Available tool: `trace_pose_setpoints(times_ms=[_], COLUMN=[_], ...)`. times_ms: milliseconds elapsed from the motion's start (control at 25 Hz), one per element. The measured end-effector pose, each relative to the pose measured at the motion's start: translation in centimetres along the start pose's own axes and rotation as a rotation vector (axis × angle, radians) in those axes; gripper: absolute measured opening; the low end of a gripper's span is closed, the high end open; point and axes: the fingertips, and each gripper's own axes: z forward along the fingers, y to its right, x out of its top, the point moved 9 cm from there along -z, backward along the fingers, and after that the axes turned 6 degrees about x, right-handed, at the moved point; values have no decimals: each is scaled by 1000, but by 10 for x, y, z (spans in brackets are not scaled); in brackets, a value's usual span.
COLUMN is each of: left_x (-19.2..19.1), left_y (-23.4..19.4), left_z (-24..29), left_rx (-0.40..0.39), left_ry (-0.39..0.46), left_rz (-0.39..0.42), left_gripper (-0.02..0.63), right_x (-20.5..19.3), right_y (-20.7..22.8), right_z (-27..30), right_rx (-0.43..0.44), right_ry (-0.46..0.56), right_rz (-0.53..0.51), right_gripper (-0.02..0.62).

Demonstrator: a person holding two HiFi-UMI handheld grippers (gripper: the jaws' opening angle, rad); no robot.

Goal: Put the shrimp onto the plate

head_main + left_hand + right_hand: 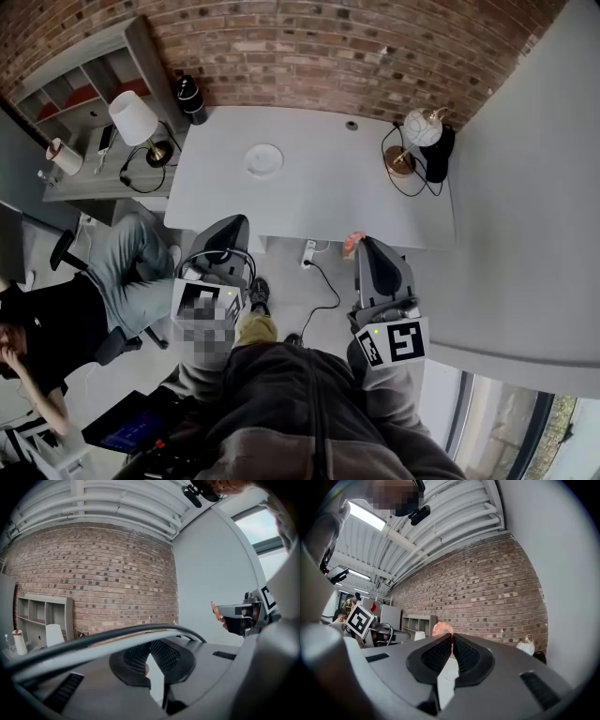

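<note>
A pink shrimp [352, 244] is pinched at the tip of my right gripper [364, 242], which hangs just short of the white table's near edge [309, 230]. In the right gripper view the shrimp [442, 629] pokes up past the closed jaws of the right gripper [452, 641]. The round white plate [263, 160] lies bare on the table's far left part. My left gripper [228, 228] is shut with nothing in it, off the table's near left corner. In the left gripper view, the left gripper [150, 649] points at the brick wall, with the right gripper [236, 617] and shrimp [215, 611] to its right.
A gold lamp [417, 136] with a black cable stands at the table's far right and a dark speaker [190, 98] at its far left corner. A side shelf [84, 122] holds a white lamp [136, 122]. A person [66, 309] sits at the left. A power strip [308, 253] lies on the floor.
</note>
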Motion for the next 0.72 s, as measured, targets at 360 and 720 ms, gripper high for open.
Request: trace_pose_setpoints(times_ms=[360,720], left_x=[11,14], left_y=[-54,-115], left_z=[64,113], left_rx=[2,-7], left_ry=[-9,-31], left_rz=[-3,-18], left_gripper=[3,5], right_x=[8,9], right_y=[25,33], right_z=[78,157], right_rx=[-19,-33], right_ry=[-8,-29], right_rz=[5,21], right_gripper=[11,11])
